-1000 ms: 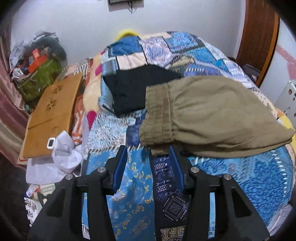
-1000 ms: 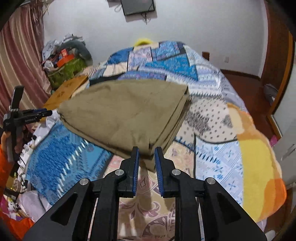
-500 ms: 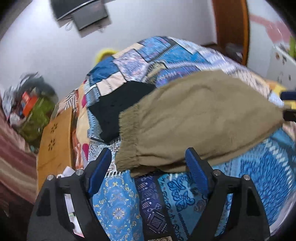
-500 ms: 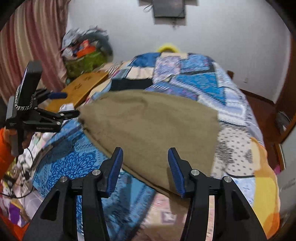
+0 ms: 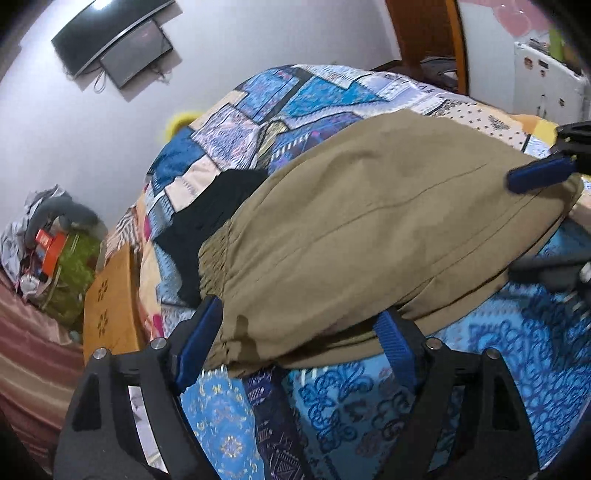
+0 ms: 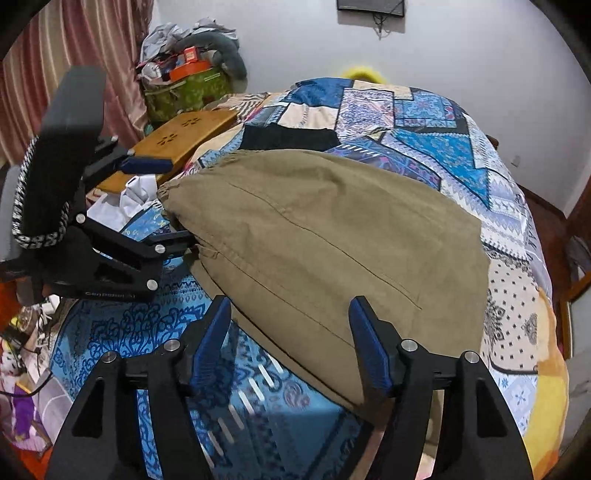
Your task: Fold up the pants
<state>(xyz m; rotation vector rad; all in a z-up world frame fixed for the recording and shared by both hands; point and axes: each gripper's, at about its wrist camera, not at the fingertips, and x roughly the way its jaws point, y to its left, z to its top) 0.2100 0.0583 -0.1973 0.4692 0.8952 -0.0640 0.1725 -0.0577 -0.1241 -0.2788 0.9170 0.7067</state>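
The khaki pants (image 5: 369, 229) lie folded flat on the patchwork bed cover (image 5: 498, 369), elastic waistband at the left. They also show in the right wrist view (image 6: 332, 240). My left gripper (image 5: 299, 343) is wide open, its jaws astride the near waistband corner. My right gripper (image 6: 290, 336) is wide open, its jaws astride the near edge at the other end. Each gripper shows in the other's view: the right gripper (image 5: 543, 221), the left gripper (image 6: 147, 206). Neither holds the cloth.
A black folded garment (image 5: 210, 218) lies on the bed behind the pants, partly under them. A wooden lap table (image 6: 181, 136) and a pile of bags (image 6: 188, 77) stand beside the bed. A door frame (image 5: 424, 33) is at the far right.
Both grippers have opened from narrow to wide and moved up to the near edge of the pants. The right gripper was almost shut a second ago. The pants have stayed in place.
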